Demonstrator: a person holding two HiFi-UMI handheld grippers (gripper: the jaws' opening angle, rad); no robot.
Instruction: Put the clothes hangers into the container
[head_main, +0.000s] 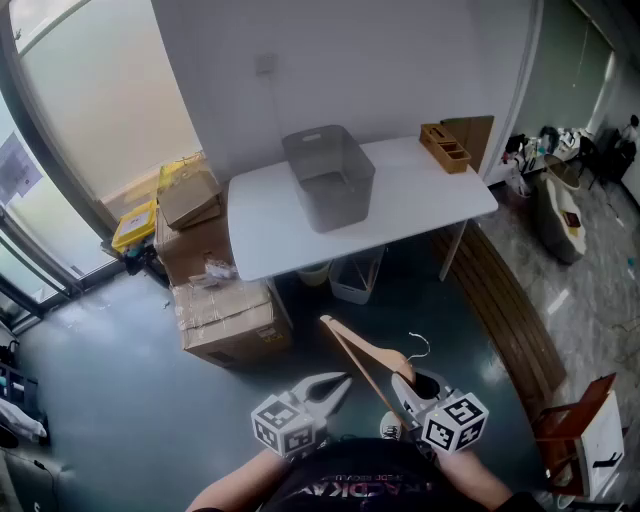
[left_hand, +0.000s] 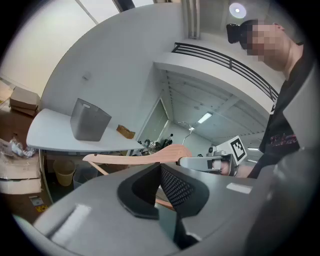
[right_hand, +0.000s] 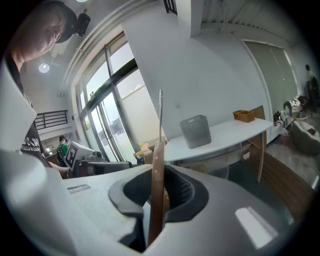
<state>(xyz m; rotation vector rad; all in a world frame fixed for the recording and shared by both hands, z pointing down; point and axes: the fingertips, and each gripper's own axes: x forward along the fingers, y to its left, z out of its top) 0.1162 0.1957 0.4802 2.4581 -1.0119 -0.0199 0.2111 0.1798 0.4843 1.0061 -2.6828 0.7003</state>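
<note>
Holding: the right gripper (head_main: 402, 388) has its fingers (right_hand: 215, 200) clenched on a wooden clothes hanger (head_main: 362, 362), gripping it low on the frame near the neck.
Left gripper: the left gripper (head_main: 335, 386) has its fingers (left_hand: 100, 215) closed together with nothing between them. The hanger passes just beyond their tips without touching.
Hanger axis: in the head view its long axis slants from the right fingers up and to the left, with the free end pointing toward the worktop (head_main: 420, 195). Its metal hook (head_main: 419, 345) curls out on the right side. In the right gripper view the wood stands edge-on and upright.
Container: a grey open-topped container (head_main: 340, 200) stands on the white worktop. It is straight ahead and well apart from both grippers, with bare floor between, and looks empty.
Nearer hand: the right, by my judgement, since it already carries the hanger. The next move is a reach forward and slightly left.
Other things: a small wooden box (head_main: 445, 147) sits at the worktop's far right end, and cardboard boxes (head_main: 225, 320) are stacked to the left.
Writing: the shirt print at the bottom edge is cut off and unreadable. The marker cubes show only patterns, and the box labels are too small to read.
</note>
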